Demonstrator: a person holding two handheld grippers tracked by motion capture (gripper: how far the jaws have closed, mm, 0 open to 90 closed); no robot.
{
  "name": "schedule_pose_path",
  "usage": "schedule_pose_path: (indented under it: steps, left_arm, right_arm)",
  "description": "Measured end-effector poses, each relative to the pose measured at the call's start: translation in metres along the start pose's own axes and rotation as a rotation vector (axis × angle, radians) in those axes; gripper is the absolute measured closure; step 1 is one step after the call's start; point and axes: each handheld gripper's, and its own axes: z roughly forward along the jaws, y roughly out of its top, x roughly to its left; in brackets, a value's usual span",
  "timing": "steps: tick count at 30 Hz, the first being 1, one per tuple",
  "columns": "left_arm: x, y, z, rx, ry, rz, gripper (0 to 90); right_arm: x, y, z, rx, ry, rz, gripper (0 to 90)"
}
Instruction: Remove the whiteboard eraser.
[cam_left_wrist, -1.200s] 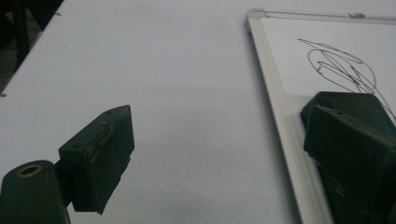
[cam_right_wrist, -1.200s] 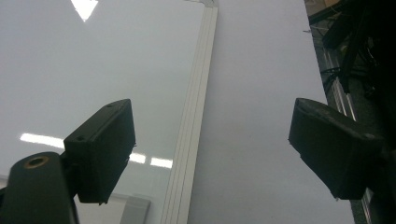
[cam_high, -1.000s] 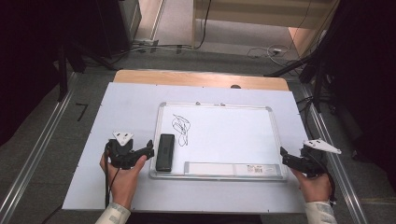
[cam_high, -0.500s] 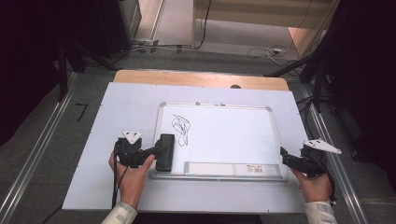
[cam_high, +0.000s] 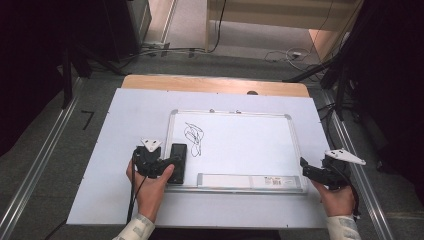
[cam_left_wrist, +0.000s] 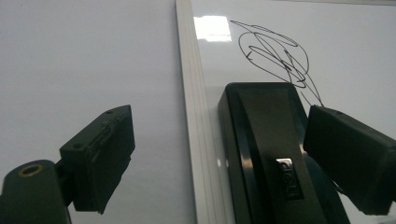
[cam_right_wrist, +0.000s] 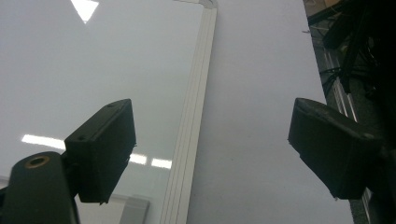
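A white-framed whiteboard (cam_high: 295, 150) lies on the white table sheet, with a black scribble (cam_high: 193, 138) near its left side. A black eraser (cam_high: 178, 162) rests on the board just inside the left frame, below the scribble. My left gripper (cam_high: 169, 164) is open around the eraser's near end. In the left gripper view the eraser (cam_left_wrist: 266, 149) lies between the jaws; one jaw is outside the frame (cam_left_wrist: 191, 116), the other against the eraser's far side, and the scribble (cam_left_wrist: 275, 60) is ahead. My right gripper (cam_high: 303, 168) is open and empty, straddling the board's right frame (cam_right_wrist: 194, 107).
A pale strip with a barcode label (cam_high: 250, 181) runs along the board's near edge. The white sheet (cam_high: 125, 125) covers a wooden table (cam_high: 215, 82). Metal rails (cam_high: 40, 165) flank the table, and cables lie on the floor behind.
My left gripper has moved right from beside the board until its open jaws sit around the eraser's near end. The right gripper and the eraser have stayed put.
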Motion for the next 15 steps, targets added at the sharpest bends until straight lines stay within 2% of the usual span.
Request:
schedule_pose_path:
  steps: [6,15]
  left_arm:
    - [-0.009,0.001,0.005,0.005,-0.015,0.004,11.1]
    - [-0.018,0.002,0.011,0.014,-0.022,0.019,18.7]
  right_arm:
    - [0.0,0.0,0.0,0.001,-0.001,0.0,13.6]
    - [0.0,0.0,0.0,0.002,0.001,0.001,13.6]
